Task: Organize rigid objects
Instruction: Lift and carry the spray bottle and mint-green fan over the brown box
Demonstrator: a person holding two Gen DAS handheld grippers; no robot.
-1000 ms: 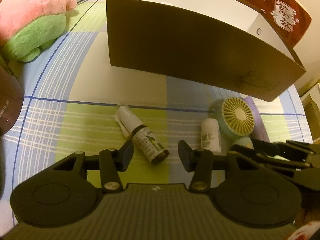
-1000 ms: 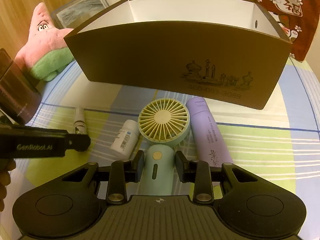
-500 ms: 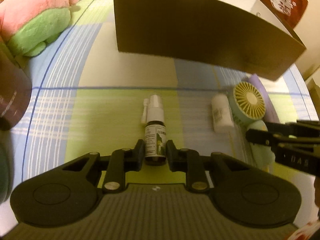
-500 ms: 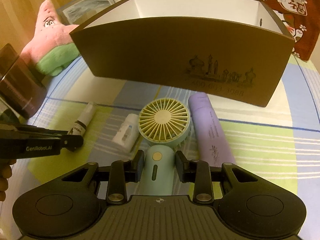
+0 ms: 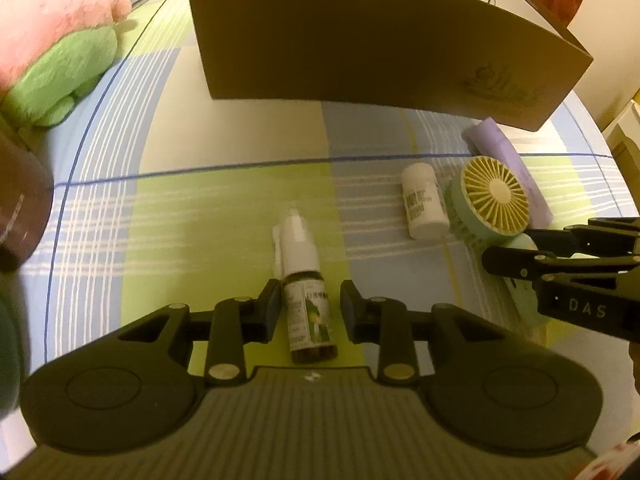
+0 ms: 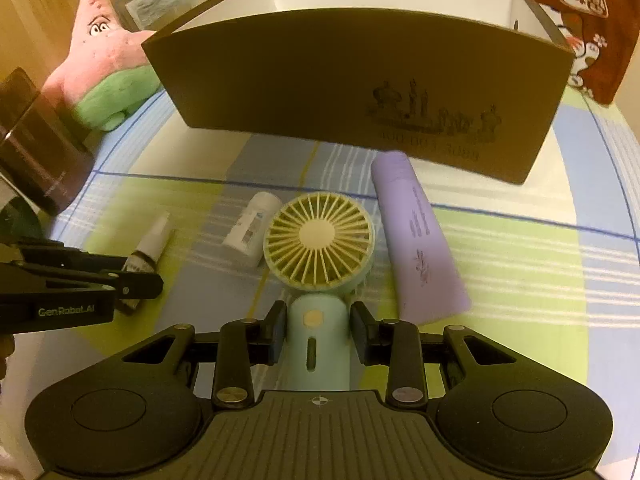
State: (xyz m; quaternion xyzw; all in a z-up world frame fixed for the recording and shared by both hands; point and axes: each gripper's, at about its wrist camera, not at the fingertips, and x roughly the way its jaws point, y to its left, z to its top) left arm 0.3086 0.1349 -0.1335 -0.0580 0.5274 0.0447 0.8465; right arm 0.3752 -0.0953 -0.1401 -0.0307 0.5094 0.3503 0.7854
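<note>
Surface: checked cloth (image 5: 224,208) in green, blue and cream, carrying every loose item in front of the brown box (image 6: 352,92).
Landmark: brown box standing open-topped with white walls inside, probably waiting as the bin for the rigid items.
Spray bottle (image 5: 308,300): lying on its side well in front of the box, white nozzle pointing toward it, dark body sitting between the left tongs.
Left gripper (image 5: 308,308): straddling the spray bottle with jaws opening; gaps showing on both sides of the label, so not pressing, perhaps resetting for a squarer bite.
Hand fan (image 6: 320,240): lying flat in front of the box, round grille facing up, mint handle pointing away from the box.
Right gripper (image 6: 318,332): clamping the fan's handle, pads touching both sides, likely because the handle is the narrowest rigid part.
White bottle (image 6: 252,222): lying just left of the fan's head, nearer the box than the spray bottle.
Purple tube (image 6: 416,236): lying just right of the fan, its top end nearly under the box front.
Plush star (image 6: 108,68): sitting left of the box, soft, so probably not being sorted.
</note>
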